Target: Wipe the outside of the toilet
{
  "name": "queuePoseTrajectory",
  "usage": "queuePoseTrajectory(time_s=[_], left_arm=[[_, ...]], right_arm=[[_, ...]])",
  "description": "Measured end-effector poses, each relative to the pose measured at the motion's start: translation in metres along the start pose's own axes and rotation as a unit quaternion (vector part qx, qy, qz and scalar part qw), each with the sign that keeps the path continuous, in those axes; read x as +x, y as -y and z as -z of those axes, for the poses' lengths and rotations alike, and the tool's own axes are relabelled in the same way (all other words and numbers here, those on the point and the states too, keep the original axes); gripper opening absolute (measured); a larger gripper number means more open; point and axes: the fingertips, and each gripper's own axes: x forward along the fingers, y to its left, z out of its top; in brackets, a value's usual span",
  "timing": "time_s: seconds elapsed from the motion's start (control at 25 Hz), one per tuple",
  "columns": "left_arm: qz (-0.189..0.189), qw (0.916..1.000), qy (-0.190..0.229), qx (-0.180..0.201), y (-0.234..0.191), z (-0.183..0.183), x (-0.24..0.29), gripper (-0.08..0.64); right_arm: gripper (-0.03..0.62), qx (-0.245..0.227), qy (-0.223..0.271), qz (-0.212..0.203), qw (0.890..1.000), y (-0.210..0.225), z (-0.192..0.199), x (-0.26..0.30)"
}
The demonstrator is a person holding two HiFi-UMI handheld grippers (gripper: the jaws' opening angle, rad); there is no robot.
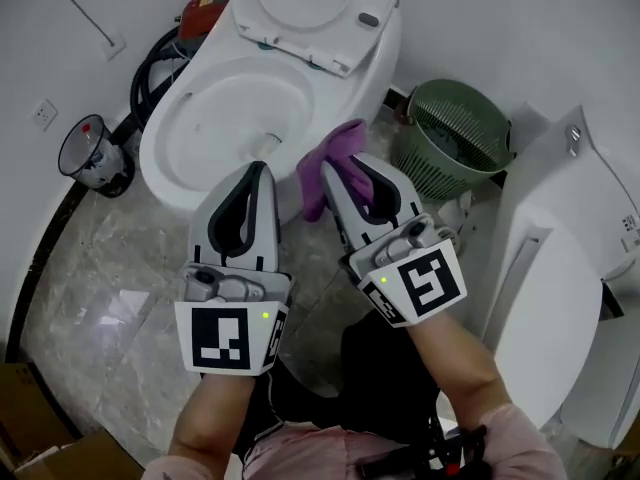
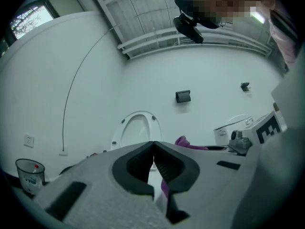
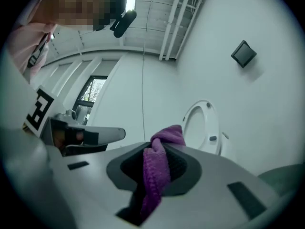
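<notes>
A worker faces a white toilet (image 1: 200, 133) with its seat and lid (image 1: 300, 8) raised at twelve o'clock, on a marble-patterned floor (image 1: 110, 308). At ten o'clock a small cup (image 1: 88, 153) stands on the floor beside the bowl, near the wall. The left tongs (image 1: 262, 168) hover over the front of the bowl at about eleven o'clock, their two jaws pressed together with nothing between them. Just to their right, at one o'clock, the right tongs (image 1: 358, 168) are clamped on a purple cloth (image 1: 325, 163). The cloth bunches out past the tips and hangs by the bowl's right outer wall; whether it touches the porcelain cannot be told. A green basket (image 1: 455, 143) sits at two o'clock, close to that side of the toilet, and a white fixture (image 1: 560, 268) fills three o'clock.

The wipe looks about to begin. To do it well, the free fold of the cloth, not the hard tips, should bear flat on the outer wall. Strokes would best run from the rim downward and round toward the front, overlapping. The cloth is held by a narrow pinch and could drag loose, so a firm grip matters. The basket leaves little room on that side, and the empty left tongs are best kept out of the bowl.
</notes>
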Motion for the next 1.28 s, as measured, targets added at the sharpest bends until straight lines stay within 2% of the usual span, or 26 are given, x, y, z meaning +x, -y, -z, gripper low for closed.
queuePoseTrajectory(time_s=[0.12, 0.28, 0.44, 1.28], left_arm=[[-0.001, 0.9999, -0.007, -0.011, 0.005, 0.008, 0.011, 0.009], [0.004, 1.0, -0.004, 0.007, 0.011, 0.01, 0.021, 0.009], [0.012, 0.9998, -0.013, -0.003, 0.019, 0.014, 0.026, 0.009], [0.016, 0.9998, -0.007, 0.002, 0.025, 0.01, 0.029, 0.008]], right_arm=[[0.06, -0.017, -0.004, 0.016, 1.0, 0.01, 0.003, -0.003], [0.06, -0.026, -0.015, 0.029, 0.999, 0.024, 0.01, -0.004], [0.055, -0.027, -0.027, 0.043, 0.998, 0.034, 0.019, -0.004], [0.055, -0.036, -0.022, 0.04, 0.998, 0.027, 0.015, -0.001]])
